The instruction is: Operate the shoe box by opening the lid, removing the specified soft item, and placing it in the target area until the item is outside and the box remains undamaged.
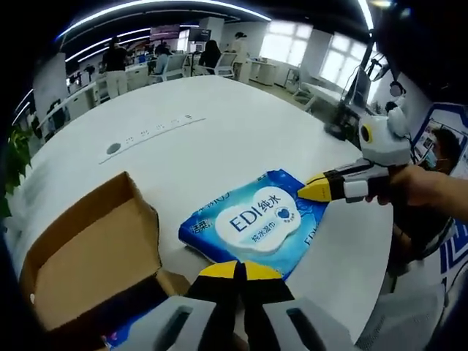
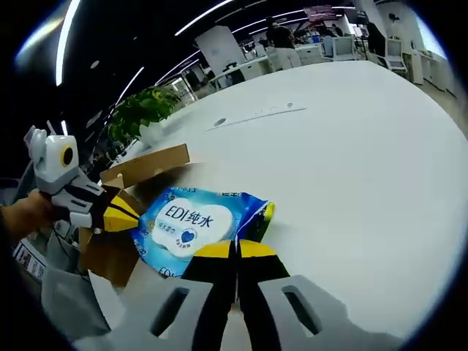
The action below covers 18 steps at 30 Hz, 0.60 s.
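The left gripper (image 1: 240, 272), yellow-tipped jaws together, pinches the near edge of the blue soft wet-wipe pack (image 1: 256, 221). The right gripper (image 2: 235, 250) seems clamped on the opposite edge. The pack lies on the white table (image 1: 219, 131), just beside the open brown cardboard box (image 1: 88, 256).

The wipes pack (image 1: 256, 223) is a soft plastic film, glossy, with light sheen across its blue and white print and small creases at the edges. The shoe box (image 1: 91, 256) beside it is plain brown cardboard, matt and slightly fibrous, with raw cut edges on its open flap. The table (image 1: 219, 139) is a smooth white surface with a dull satin finish. The left gripper (image 1: 240, 272) and right gripper (image 2: 235, 250) look like hard moulded plastic, yellow tips over black, faintly shiny.
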Motion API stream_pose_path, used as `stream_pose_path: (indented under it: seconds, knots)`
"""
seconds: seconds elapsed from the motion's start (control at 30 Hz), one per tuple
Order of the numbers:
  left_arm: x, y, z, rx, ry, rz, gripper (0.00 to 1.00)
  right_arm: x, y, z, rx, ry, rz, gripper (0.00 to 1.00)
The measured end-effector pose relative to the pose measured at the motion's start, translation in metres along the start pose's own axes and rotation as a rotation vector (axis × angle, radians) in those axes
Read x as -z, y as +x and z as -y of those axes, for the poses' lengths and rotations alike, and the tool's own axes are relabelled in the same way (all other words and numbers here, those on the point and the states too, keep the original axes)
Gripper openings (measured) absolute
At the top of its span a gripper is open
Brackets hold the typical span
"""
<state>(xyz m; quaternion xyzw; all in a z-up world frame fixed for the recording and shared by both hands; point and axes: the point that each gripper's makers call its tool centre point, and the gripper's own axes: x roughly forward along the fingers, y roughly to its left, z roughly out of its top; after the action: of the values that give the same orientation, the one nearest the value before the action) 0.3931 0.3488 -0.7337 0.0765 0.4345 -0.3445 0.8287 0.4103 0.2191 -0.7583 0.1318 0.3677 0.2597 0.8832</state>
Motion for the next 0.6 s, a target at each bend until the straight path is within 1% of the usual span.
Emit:
stream_pose_path:
  seconds: [0.13,0.27,0.3,0.37,0.43,0.5,0.6]
  knots:
    - [0.0,-0.001,-0.001,-0.008,-0.023,0.004,0.03,0.0,0.0,0.0,0.009,-0.014,0.002,0.0]
    - [0.0,-0.005,0.003,-0.016,-0.009,0.015,0.08,-0.001,-0.002,0.003,0.018,0.0,0.017,0.03]
    - [0.0,-0.005,0.004,-0.015,-0.01,0.017,0.1,-0.001,-0.004,0.003,0.025,-0.013,0.019,0.03]
    - [-0.005,-0.008,0.006,-0.007,-0.038,0.05,0.15,-0.003,-0.007,0.0,0.022,-0.042,0.025,0.03]
    - [-0.007,-0.011,0.005,-0.009,-0.052,0.069,0.19,-0.004,-0.009,-0.001,0.02,-0.044,0.026,0.04]
    - [-0.007,-0.014,0.005,-0.013,-0.049,0.073,0.19,-0.006,-0.013,-0.001,0.027,-0.068,0.03,0.05]
    - [-0.009,-0.02,0.004,-0.017,-0.04,0.086,0.2,-0.007,-0.018,-0.001,0.032,-0.076,0.031,0.07]
